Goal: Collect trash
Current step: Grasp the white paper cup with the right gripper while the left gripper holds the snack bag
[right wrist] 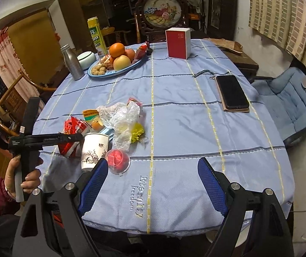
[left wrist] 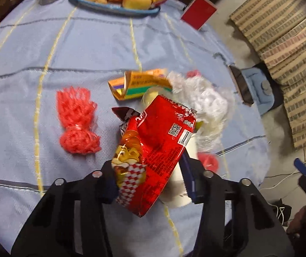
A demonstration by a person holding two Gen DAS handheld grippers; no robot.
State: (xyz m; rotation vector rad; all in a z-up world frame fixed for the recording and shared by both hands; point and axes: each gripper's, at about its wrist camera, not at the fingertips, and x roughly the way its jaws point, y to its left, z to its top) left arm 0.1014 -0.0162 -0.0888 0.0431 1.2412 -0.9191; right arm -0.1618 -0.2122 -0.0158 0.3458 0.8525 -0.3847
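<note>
My left gripper [left wrist: 147, 175] is shut on a red snack bag [left wrist: 153, 150] and holds it above the blue tablecloth [left wrist: 67, 53], beside a white cup [left wrist: 182, 184]. Trash lies around it: a red foam net [left wrist: 77, 120], an orange carton wrapper [left wrist: 140, 83], crumpled clear plastic [left wrist: 204, 105] and a red item in a clear dome [left wrist: 208, 160]. In the right wrist view the left gripper [right wrist: 76, 138] holds the red bag [right wrist: 73, 128] next to the cup [right wrist: 94, 152]. My right gripper [right wrist: 150, 184] is open and empty over the table's near edge.
A fruit plate [right wrist: 114, 72], a metal bottle [right wrist: 72, 64], a white lidded bowl [right wrist: 86, 60] and a red box [right wrist: 177, 42] stand at the far side. A phone in a case [right wrist: 232, 93] lies at the right. A blue cushioned chair [right wrist: 287, 102] stands beside the table.
</note>
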